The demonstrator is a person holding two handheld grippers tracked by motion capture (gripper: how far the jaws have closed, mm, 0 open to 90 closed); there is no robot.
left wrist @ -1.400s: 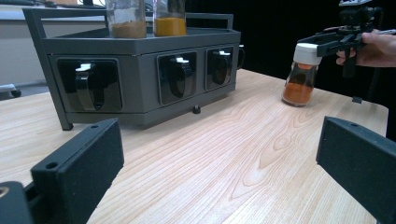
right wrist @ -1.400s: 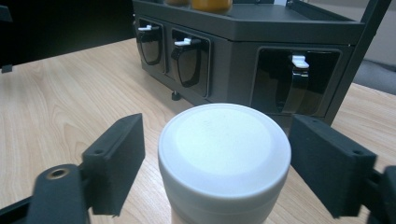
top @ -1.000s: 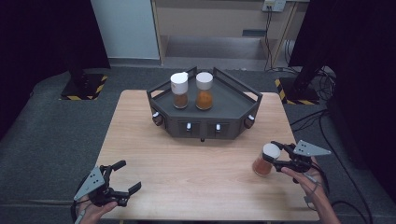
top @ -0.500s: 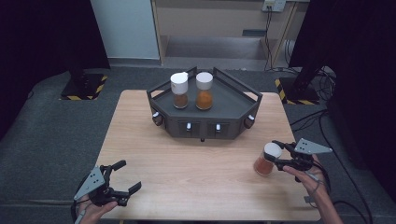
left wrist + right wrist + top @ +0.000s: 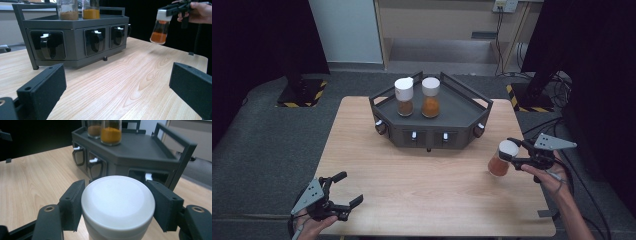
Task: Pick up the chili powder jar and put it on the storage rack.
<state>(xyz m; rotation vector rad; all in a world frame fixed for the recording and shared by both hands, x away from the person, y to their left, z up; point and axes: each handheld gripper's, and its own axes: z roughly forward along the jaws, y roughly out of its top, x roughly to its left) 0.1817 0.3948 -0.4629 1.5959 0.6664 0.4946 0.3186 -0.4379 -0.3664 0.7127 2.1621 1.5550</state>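
Note:
A glass spice jar (image 5: pixel 498 165) with orange powder and a white cap (image 5: pixel 117 200) hangs slightly tilted above the table's right side. My right gripper (image 5: pixel 510 150) is shut on that cap, one pad on each side. From the left gripper view the jar (image 5: pixel 160 31) floats clear of the wood. My left gripper (image 5: pixel 349 189) rests open at the near left corner, with nothing between its pads (image 5: pixel 42 86). A dark grey rack (image 5: pixel 432 135) stands at the table's far middle. On its top tray are a brown-powder jar (image 5: pixel 404 97) and a yellow-orange one (image 5: pixel 430 97).
The rack has a raised rail (image 5: pixel 462 82) round its top and several small drawers with white handles (image 5: pixel 45 36) in its front. The wooden table (image 5: pixel 427 185) lies bare between the two grippers. Cables (image 5: pixel 562 87) lie on the floor at the right.
My right gripper has lifted the orange jar off the table and carried it slightly up and inward. The left gripper has stayed put.

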